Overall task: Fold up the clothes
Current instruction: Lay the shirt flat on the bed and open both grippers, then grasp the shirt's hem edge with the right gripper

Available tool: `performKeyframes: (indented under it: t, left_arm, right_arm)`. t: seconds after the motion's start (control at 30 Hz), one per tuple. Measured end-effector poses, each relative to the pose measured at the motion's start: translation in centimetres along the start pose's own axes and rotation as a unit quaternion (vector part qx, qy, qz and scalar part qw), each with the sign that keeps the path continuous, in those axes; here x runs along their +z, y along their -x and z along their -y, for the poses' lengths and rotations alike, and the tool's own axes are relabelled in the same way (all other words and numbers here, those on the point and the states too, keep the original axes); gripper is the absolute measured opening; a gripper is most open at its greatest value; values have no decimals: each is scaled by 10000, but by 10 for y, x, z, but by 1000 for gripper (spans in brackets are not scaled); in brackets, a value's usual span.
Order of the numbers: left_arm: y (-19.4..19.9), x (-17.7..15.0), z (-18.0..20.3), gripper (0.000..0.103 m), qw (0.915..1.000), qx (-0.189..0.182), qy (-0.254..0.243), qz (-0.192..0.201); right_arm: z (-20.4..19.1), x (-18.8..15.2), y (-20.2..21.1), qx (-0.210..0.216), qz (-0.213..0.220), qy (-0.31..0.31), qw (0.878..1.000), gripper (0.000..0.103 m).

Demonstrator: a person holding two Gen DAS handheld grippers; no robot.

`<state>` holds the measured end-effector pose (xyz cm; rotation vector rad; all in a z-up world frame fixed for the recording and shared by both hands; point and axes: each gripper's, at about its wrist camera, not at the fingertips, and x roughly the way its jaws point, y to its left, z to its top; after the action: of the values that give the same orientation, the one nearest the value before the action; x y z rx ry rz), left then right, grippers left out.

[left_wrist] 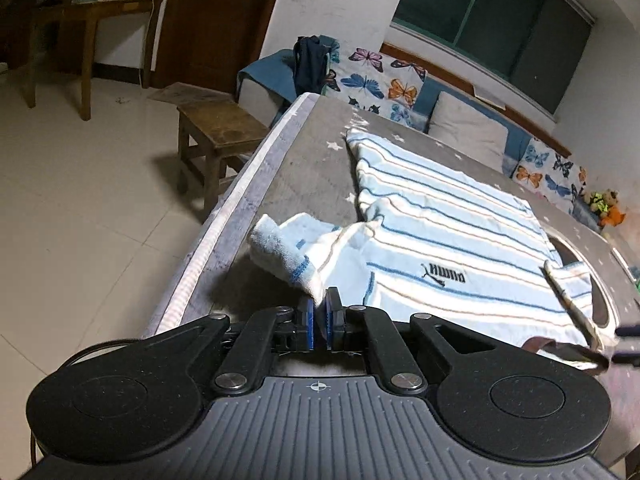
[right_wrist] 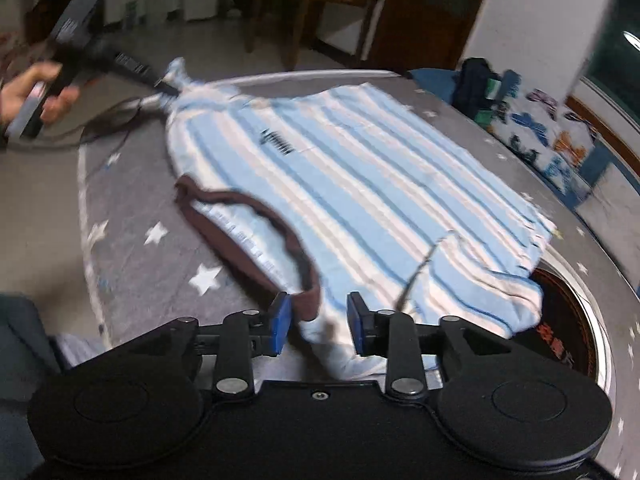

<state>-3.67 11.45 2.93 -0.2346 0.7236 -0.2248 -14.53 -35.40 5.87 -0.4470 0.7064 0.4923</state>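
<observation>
Left tool (left_wrist: pixel 319 316) clamped on shirt sleeve (left_wrist: pixel 288 252)

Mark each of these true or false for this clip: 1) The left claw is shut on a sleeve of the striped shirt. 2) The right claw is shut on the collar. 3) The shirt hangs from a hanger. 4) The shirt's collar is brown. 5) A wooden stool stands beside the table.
1) True: the left claw pinches the sleeve of the striped shirt.
2) False: the right claw is open, with cloth between its fingers and the collar close by.
3) False: the shirt lies spread on the star-patterned table.
4) True.
5) True: the wooden stool stands on the floor by the table's edge.
</observation>
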Motion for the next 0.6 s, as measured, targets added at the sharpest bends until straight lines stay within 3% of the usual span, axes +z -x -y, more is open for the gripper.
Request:
performKeyframes:
  t: [0.17, 0.4, 0.6]
  left_arm:
    - [3, -4, -1, 9, 10000, 56, -18, -47]
    - [14, -2, 5, 30, 9987, 351, -358, 23]
    - [31, -2, 4, 34, 9973, 496, -495, 210]
  right_arm:
    - [15, 6, -16, -280, 8, -365, 9989, 42]
    - [43, 21, -53, -536, -3, -1015, 9934, 42]
    - [50, 28, -71, -639, -100, -1299, 9894, 41]
